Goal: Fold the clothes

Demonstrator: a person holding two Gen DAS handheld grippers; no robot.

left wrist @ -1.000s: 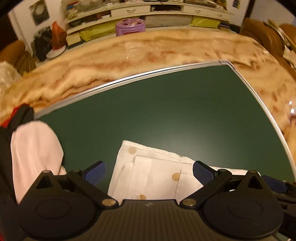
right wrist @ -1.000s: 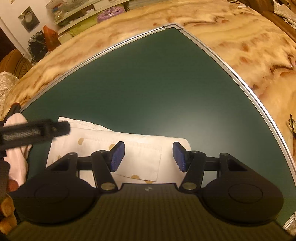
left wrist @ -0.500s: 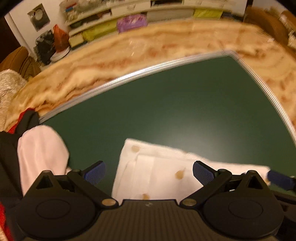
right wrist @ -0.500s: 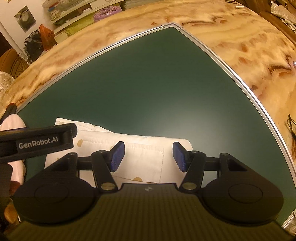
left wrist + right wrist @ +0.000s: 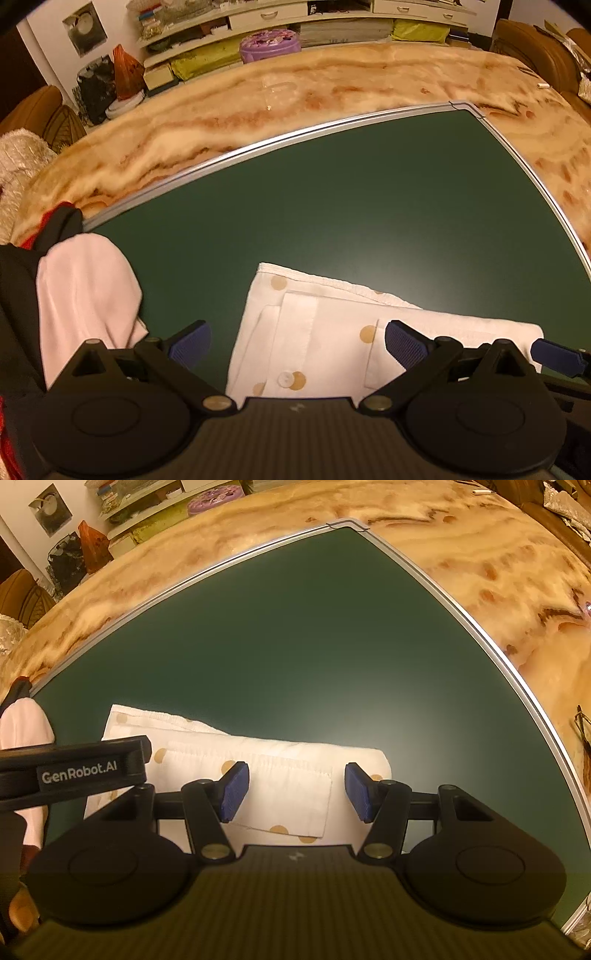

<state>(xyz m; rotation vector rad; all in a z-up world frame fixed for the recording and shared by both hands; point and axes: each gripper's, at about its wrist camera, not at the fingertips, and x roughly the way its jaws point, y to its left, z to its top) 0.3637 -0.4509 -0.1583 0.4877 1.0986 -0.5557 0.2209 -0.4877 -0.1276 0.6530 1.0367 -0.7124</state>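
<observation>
A white garment with tan dots lies folded into a flat band on the green board, near its front edge. My left gripper hovers open over the garment's left half, nothing between its blue pads. The same folded garment shows in the right wrist view, where my right gripper stands open above its right half, also holding nothing. A blue fingertip of the right gripper pokes in at the far right of the left wrist view. The left gripper's black body crosses the right wrist view's left side.
A pile of clothes lies at the board's left edge, a pink piece on top of black and red ones. The board's metal rim borders a marble-patterned table. Shelves with a purple tub stand behind.
Both grippers stay open over the folded garment. The left wrist view has pulled back and tilted slightly; the right one has hardly shifted. The garment has not moved.
</observation>
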